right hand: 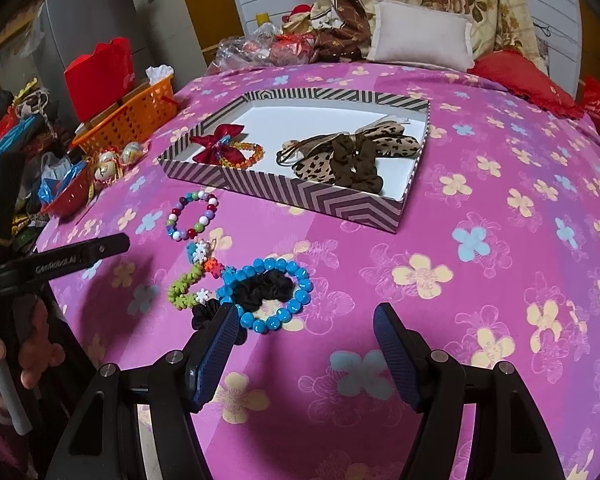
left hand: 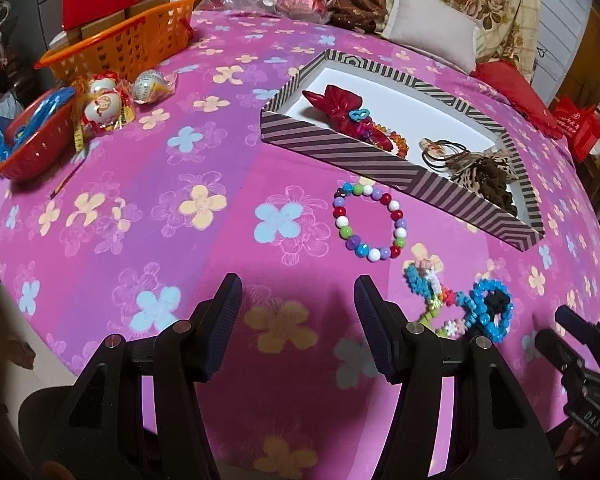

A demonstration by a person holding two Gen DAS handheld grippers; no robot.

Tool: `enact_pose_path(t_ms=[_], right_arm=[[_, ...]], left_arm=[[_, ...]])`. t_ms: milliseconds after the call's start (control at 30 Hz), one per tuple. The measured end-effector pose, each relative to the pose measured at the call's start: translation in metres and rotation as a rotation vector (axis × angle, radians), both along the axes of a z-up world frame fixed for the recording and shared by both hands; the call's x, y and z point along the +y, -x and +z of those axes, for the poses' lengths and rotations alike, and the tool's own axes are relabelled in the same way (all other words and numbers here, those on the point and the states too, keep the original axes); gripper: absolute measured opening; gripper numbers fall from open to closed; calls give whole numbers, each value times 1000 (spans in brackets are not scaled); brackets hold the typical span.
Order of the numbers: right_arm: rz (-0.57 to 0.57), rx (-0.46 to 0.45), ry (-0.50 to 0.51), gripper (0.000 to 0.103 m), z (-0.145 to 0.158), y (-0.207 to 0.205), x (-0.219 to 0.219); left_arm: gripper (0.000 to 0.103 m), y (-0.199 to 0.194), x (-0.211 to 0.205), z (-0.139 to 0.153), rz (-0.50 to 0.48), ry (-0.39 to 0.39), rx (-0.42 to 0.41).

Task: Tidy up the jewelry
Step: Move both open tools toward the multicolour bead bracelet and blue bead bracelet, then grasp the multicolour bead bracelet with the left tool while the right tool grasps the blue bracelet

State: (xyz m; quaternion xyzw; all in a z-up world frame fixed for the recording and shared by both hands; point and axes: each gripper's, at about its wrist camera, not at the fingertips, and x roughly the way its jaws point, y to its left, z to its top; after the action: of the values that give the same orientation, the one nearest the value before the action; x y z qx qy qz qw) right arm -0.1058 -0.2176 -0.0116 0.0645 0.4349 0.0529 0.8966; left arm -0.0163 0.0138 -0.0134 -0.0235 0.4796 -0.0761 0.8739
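My left gripper (left hand: 298, 320) and right gripper (right hand: 302, 340) hover, jaws released, over loose bracelets (right hand: 192, 216) beside the striped box (right hand: 312, 196) (orange basket (left hand: 120, 48) behind).

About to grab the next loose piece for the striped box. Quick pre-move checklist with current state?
1. Left gripper open and holding nothing: ok.
2. Right gripper open and holding nothing: ok.
3. Striped box has bare white floor for another piece: ok.
4. Multicolor bead bracelet lies flat on the bedspread, apart from the other pieces: ok.
5. Blue bead bracelet free to lift alone: not ok, a black scrunchie lies across it.
6. Whether the green and orange beaded strand is tangled with the blue one: cannot tell.
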Motion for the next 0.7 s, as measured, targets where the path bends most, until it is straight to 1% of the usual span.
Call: enact_pose_path(t_ms=[300, 433, 600, 633, 700], right_arm=[[6, -4, -11, 68, -2, -3, -3], [25, -7, -3, 68, -4, -5, -1], [70, -10, 1, 67, -6, -6, 5], [89, -14, -3, 67, -6, -5, 7], [116, -18, -5, 59, -5, -4, 12]], left_arm=[[58, -39, -15, -9, -3, 41, 44], [58, -53, -27, -15, -10, 19, 58], [58, -62, -30, -24, 3, 0, 79], [58, -63, -30, -24, 5, -7, 73], [58, -64, -30, -24, 3, -15, 72]])
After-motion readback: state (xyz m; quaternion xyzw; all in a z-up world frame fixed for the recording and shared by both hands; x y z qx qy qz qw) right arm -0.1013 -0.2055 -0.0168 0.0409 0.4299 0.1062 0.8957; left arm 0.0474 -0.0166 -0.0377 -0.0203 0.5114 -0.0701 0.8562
